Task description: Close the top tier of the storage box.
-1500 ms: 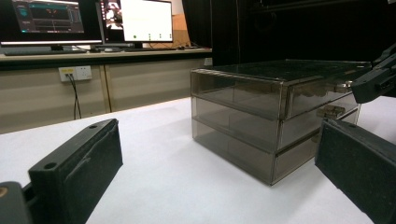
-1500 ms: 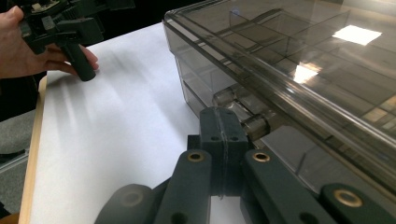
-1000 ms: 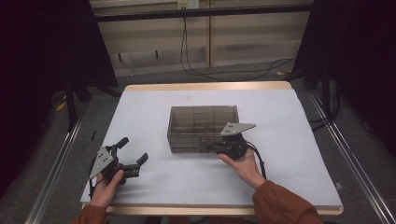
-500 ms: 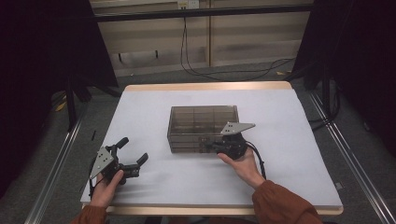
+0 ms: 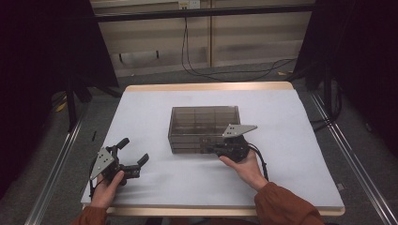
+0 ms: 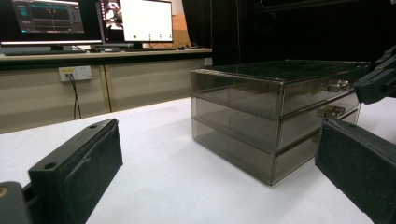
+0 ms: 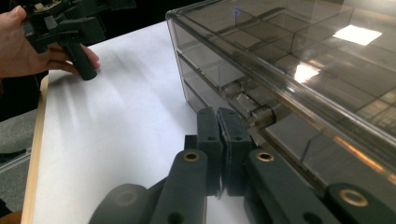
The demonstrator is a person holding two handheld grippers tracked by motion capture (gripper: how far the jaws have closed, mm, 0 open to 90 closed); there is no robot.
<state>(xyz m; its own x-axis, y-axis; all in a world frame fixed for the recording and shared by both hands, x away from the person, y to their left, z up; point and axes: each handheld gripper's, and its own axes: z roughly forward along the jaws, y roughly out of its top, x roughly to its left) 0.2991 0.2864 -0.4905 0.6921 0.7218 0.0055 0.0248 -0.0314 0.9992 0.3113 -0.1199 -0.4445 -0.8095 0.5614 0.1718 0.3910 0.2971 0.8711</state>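
I hold my right hand-held gripper (image 5: 213, 150) just below the middle of the high view, at the front face of the smoky clear drawer box (image 5: 204, 123) that sits in the centre of the white worktop (image 5: 291, 140). In the right gripper view my right hand-held gripper (image 7: 218, 122) rises from the bottom middle of the frame with its two black jaws pressed flat together, nothing between them that I can see. Their tips sit just beside a small clear handle (image 7: 254, 112) on the box front, at the middle of that frame; I cannot tell whether they touch it. The drawer box (image 7: 299, 70) fills the right half of that view, its top pane showing divided compartments beneath it.

My left hand-held gripper (image 5: 133, 157) lies at the lower left of the high view, well apart from the box, resting low over the worktop with its jaws spread wide and empty. In the left gripper view the two jaws stand at the lower left and lower right corners with open worktop (image 6: 163, 163) between them, and the drawer box (image 6: 261, 107) sits at the centre right, three drawers stacked, all closed flush. Monitors (image 6: 135, 21) glow at the upper left of that frame on a far desk.
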